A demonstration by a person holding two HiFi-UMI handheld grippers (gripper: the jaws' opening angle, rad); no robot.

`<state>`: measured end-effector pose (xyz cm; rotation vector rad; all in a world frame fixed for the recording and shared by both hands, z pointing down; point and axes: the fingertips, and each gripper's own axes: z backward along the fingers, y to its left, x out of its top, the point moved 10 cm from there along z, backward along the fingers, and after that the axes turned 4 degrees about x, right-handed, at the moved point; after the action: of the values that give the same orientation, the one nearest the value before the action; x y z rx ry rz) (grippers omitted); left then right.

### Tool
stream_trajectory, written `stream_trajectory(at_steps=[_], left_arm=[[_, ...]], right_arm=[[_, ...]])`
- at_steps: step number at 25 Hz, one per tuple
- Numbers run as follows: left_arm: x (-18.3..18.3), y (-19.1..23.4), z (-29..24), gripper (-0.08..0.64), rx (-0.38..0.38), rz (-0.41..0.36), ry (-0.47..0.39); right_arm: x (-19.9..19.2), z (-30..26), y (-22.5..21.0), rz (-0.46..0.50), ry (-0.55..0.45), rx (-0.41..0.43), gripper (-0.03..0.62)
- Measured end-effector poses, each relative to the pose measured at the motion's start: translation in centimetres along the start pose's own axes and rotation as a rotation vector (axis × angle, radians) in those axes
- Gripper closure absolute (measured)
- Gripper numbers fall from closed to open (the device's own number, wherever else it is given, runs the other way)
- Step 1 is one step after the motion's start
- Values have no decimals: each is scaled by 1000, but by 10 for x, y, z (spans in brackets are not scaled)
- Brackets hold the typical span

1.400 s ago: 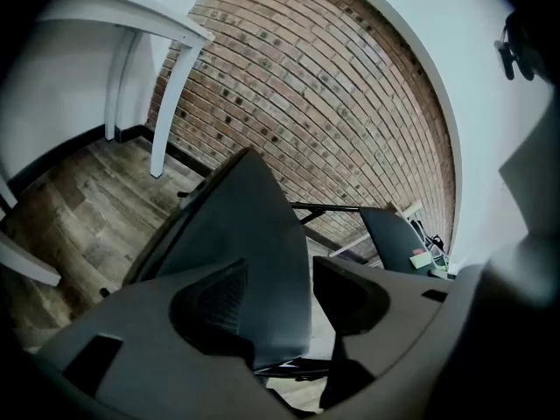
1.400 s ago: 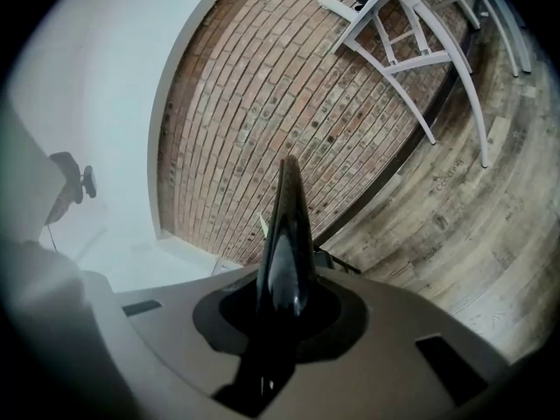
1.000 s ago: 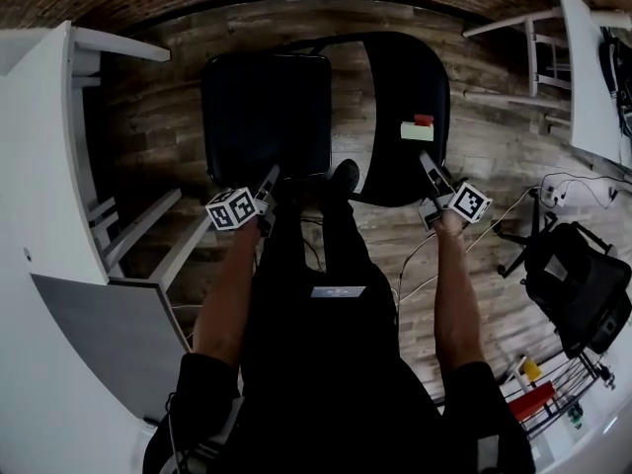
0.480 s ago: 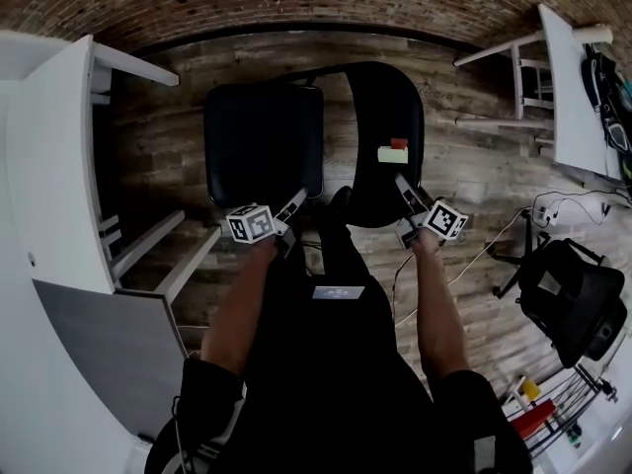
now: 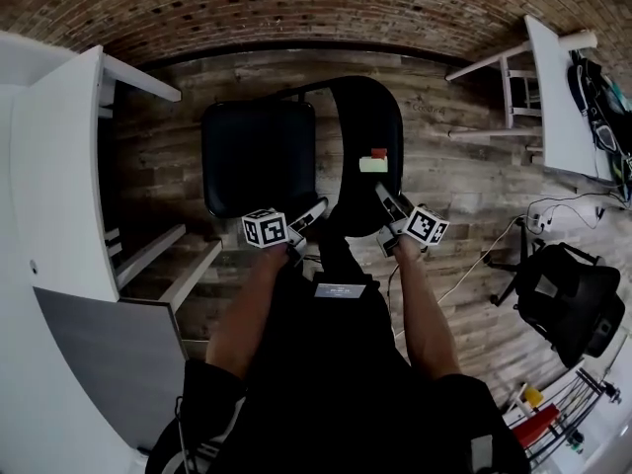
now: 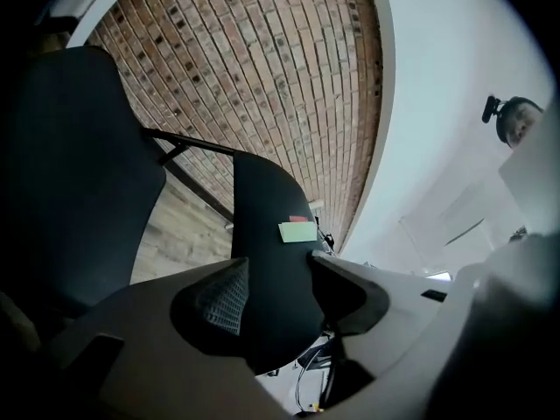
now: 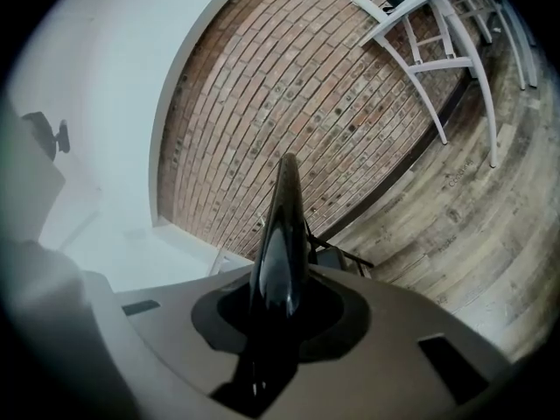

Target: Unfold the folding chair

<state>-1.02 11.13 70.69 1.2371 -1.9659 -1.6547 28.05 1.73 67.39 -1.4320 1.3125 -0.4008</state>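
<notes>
Jaws of my right gripper (image 7: 280, 278) clamp the chair backrest (image 5: 370, 117) edge; left gripper (image 6: 278, 269) jaws stand apart, empty, near the seat (image 5: 259, 156).

A brick wall (image 5: 296, 8) borders a plank floor (image 5: 474, 181); a white desk (image 5: 49, 166) meets its left end, another white desk (image 5: 555, 97) its right end, a black bag (image 5: 573, 299) well away from it
</notes>
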Motion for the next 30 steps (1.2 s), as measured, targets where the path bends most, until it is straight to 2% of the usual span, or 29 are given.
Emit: stream_trajectory(at_steps=[15,22,25,30], left_arm=[[-3,-40,-26,313,-116,-24,69],[-4,-37,-19,313,-109,-42,86],[-3,-40,-18,313,-131,-35,84],[0,-30,-5,314,-89,-43,78]], right_arm=[[-23,-28,31,17,20,-14,506],[-38,-47,53,40,36,-26,497],[-44,-51,54,39,33,-35,497],[-51,-64,71,50,30,-34,491]])
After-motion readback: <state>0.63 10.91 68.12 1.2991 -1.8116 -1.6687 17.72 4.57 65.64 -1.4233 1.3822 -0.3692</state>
